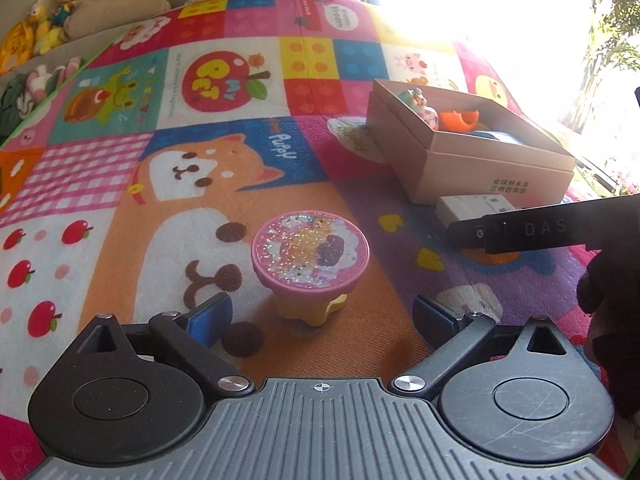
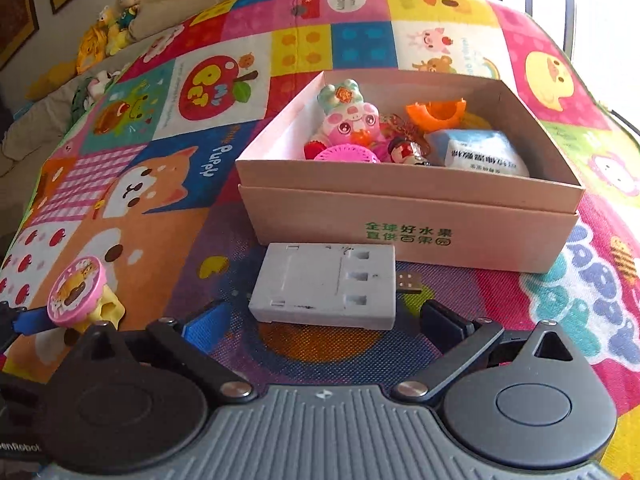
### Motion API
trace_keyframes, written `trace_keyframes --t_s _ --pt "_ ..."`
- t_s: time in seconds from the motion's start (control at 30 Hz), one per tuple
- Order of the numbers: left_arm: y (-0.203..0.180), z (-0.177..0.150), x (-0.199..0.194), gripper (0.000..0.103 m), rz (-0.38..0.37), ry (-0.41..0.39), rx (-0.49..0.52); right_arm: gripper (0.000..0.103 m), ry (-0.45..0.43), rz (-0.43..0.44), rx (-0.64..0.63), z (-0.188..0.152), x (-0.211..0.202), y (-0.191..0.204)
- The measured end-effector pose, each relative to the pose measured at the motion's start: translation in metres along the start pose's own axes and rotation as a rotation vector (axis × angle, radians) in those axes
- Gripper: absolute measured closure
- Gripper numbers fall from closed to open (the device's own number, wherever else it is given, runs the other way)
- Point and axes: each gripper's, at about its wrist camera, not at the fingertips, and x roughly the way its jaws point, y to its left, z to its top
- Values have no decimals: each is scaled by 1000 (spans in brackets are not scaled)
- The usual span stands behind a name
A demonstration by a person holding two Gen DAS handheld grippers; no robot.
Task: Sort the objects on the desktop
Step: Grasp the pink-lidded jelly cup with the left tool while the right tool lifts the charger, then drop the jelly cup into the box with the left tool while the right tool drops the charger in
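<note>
A pink glitter-topped toy on a yellow base (image 1: 310, 258) stands on the cartoon cloth just ahead of my open, empty left gripper (image 1: 322, 316); it also shows in the right wrist view (image 2: 82, 294), with the left gripper's blue fingertip beside it. A grey flat USB adapter (image 2: 326, 286) lies in front of the cardboard box (image 2: 408, 224), just ahead of my open, empty right gripper (image 2: 324, 322). The box holds several small toys and a blue-white packet (image 2: 480, 150). In the left wrist view the right gripper's black arm (image 1: 540, 230) reaches over the adapter (image 1: 472, 206) beside the box (image 1: 476, 164).
The colourful cartoon cloth (image 1: 200, 128) covers the whole surface. Plush toys and cushions (image 1: 52, 20) lie beyond its far left edge. Strong window glare (image 1: 480, 8) fills the far right.
</note>
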Motion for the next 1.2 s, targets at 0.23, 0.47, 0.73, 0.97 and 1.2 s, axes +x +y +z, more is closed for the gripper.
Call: trace_keyframes --t_s 0.23,0.47,0.73,0.97,1.2 --pt "2 -1 -1 3 9 -7 -19 13 -37 -38 -57 -2 3 12" --pt "-5 11 3 3 44 -49 -5 13 -33 -6 -117 -17 -22 2" --pt "-10 24 18 42 78 -21 25 13 -50 27 -187 -32 -66 -13" --pt "-48 64 -43 42 -35 -231 133 13 -226 13 -218 -14 -137 -29" --pt "-99 130 -59 42 -114 -409 247 13 -513 -55 -232 51 -212 -51"
